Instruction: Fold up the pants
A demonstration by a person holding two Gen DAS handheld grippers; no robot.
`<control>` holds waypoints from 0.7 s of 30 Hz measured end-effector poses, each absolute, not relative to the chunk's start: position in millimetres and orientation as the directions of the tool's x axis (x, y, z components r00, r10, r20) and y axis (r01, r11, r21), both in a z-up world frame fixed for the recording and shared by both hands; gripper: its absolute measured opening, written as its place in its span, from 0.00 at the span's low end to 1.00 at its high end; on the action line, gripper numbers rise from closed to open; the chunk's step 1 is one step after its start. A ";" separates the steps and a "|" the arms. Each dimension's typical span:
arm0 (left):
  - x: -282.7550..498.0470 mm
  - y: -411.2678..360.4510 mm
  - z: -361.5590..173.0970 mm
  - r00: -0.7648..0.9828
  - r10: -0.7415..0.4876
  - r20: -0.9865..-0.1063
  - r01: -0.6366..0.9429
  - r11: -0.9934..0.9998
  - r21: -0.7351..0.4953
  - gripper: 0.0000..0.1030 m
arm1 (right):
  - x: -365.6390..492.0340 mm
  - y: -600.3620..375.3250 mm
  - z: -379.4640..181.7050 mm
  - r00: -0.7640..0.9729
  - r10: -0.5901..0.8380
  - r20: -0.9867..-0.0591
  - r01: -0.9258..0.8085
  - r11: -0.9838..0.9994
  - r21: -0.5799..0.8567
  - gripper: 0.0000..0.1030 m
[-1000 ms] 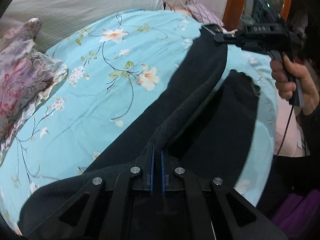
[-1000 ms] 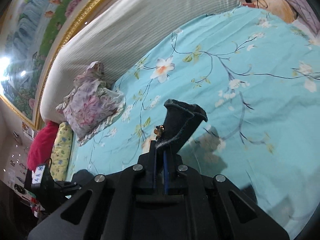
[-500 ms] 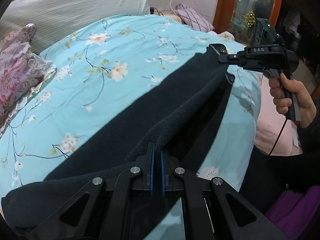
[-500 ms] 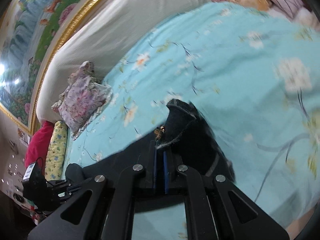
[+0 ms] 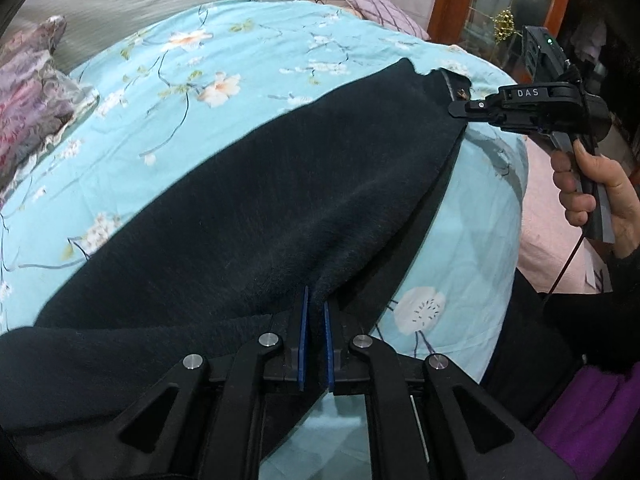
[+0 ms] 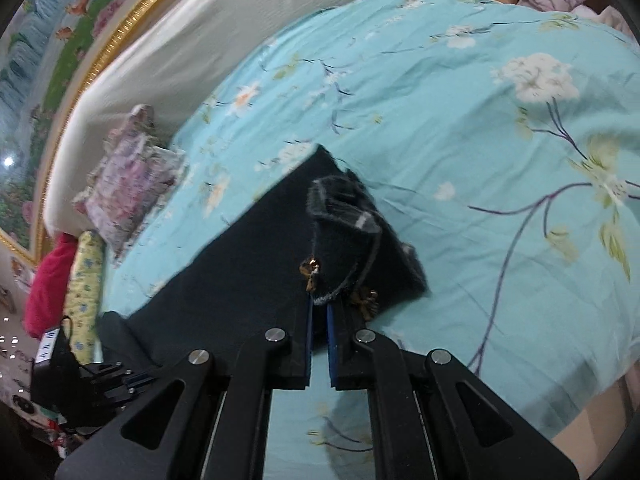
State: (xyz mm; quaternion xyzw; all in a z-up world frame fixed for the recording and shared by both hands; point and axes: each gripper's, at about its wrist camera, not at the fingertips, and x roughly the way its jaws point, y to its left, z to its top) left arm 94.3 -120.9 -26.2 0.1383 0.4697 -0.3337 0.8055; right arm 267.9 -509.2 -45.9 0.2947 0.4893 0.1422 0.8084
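Here, black pants (image 5: 256, 216) lie lengthwise across a turquoise floral bedsheet (image 5: 168, 92), stretched between two hand-held grippers, folded so one layer lies over another; a lower layer's edge shows along the near side in the left wrist view. Fabric is dark, fuzzy in texture. Left gripper (image 5: 314, 312) sits at the near end of the pants: its blue pads stand a sliver apart w/ a ridge of cloth running up between them, jaws having just eased open a little, fabric still pinched at the tips. Right gripper (image 6: 319, 312) is at the waist end: narrow gap btw. blue pads, jaws likewise just opening slightly, the waistband edge w/ a small gold-coloured metal fitting (image 6: 311, 272) caught at the tips; the waistband corner (image 6: 340, 204) stands curled up above the flat cloth. In the left wrist view, the same right gripper appears from outside at top right, nose touching the waist corner, handle held by a hand (image 5: 592, 196) w/ a dark sleeve behind. Beyond the pants: floral pillow (image 6: 132, 184) near the pale padded headboard (image 6: 208, 44), a gold-framed painting (image 6: 52, 52) above it, red cushion (image 6: 48, 284) and yellow patterned cushion (image 6: 82, 276) at the bed's far corner, lilac pillow (image 5: 384, 12) and wooden door frame (image 5: 448, 4) at the other side.
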 end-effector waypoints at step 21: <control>63.3 36.2 16.5 0.512 -0.423 -0.748 0.371 0.894 -0.252 0.32 | 247.1 -419.1 20.5 0.434 0.635 -0.640 -0.225 0.764 0.605 0.42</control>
